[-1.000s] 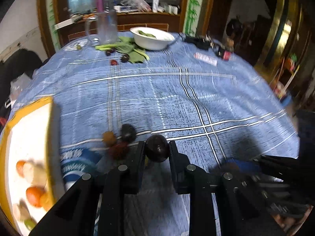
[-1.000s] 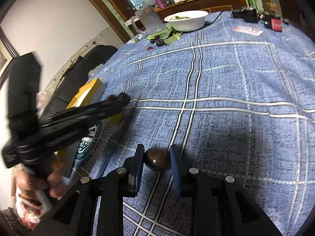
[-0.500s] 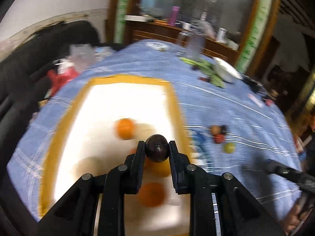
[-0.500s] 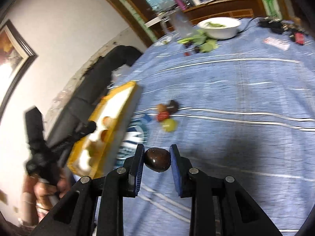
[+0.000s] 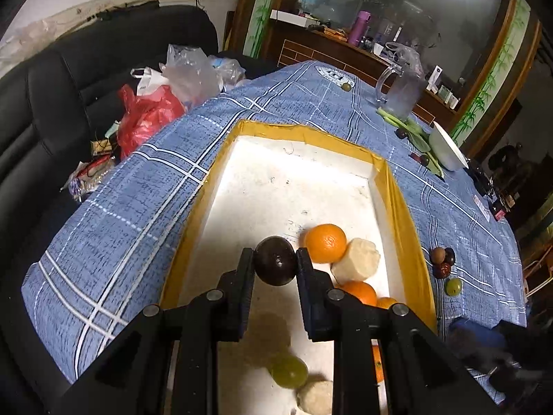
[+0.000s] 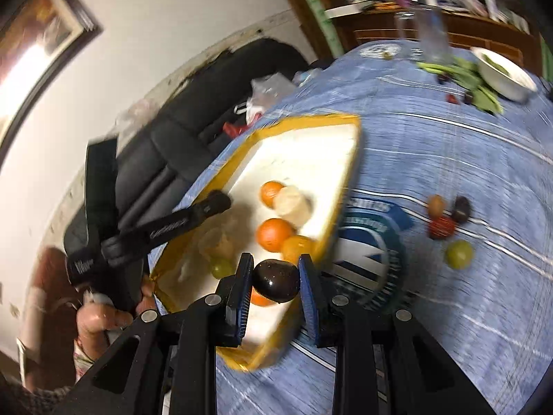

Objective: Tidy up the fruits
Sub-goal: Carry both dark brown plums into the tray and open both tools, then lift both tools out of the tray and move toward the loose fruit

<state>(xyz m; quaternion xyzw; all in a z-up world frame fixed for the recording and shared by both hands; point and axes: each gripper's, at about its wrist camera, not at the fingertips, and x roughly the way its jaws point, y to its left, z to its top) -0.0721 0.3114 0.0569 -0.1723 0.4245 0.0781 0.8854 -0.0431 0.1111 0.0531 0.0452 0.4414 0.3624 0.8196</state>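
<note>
While both grippers sit over the near end of the table, each carries one dark round fruit. Left wrist view, left to right: black sofa (image 5: 86, 69) at 10 o'clock with a red plastic bag (image 5: 148, 117) and clear bags (image 5: 193, 72) against the table edge; blue checked tablecloth (image 5: 138, 207); yellow-rimmed white tray (image 5: 293, 180) at centre. Left gripper (image 5: 274, 264) is pinching a dark plum (image 5: 274, 261) between its two pads, held above the tray's floor at about 6 o'clock of the tray (not touching the floor, as far as can be judged). Just right of it, at 3 o'clock, an orange (image 5: 325, 243) touches a pale peeled chunk (image 5: 356, 259); further oranges (image 5: 359, 292) lie below these, and a green grape (image 5: 288, 373) and a second pale chunk (image 5: 316, 397) lie near the bottom edge. Outside the tray at 3 o'clock, a small cluster of loose fruits (image 5: 444, 264) lies on the cloth. At 1 o'clock: clear jug (image 5: 401, 93), white bowl (image 5: 447, 150).

Right wrist view (blurred), left to right: a hand (image 6: 100, 314) at 8 o'clock holding the other gripper's handle, whose fingers reach over the tray (image 6: 311, 159). Right gripper (image 6: 274, 282) is clamped on a second dark plum (image 6: 276, 280), over the tray's near right corner. Loose fruits (image 6: 446, 224) lie on the cloth at 3 o'clock, well apart from the tray
</note>
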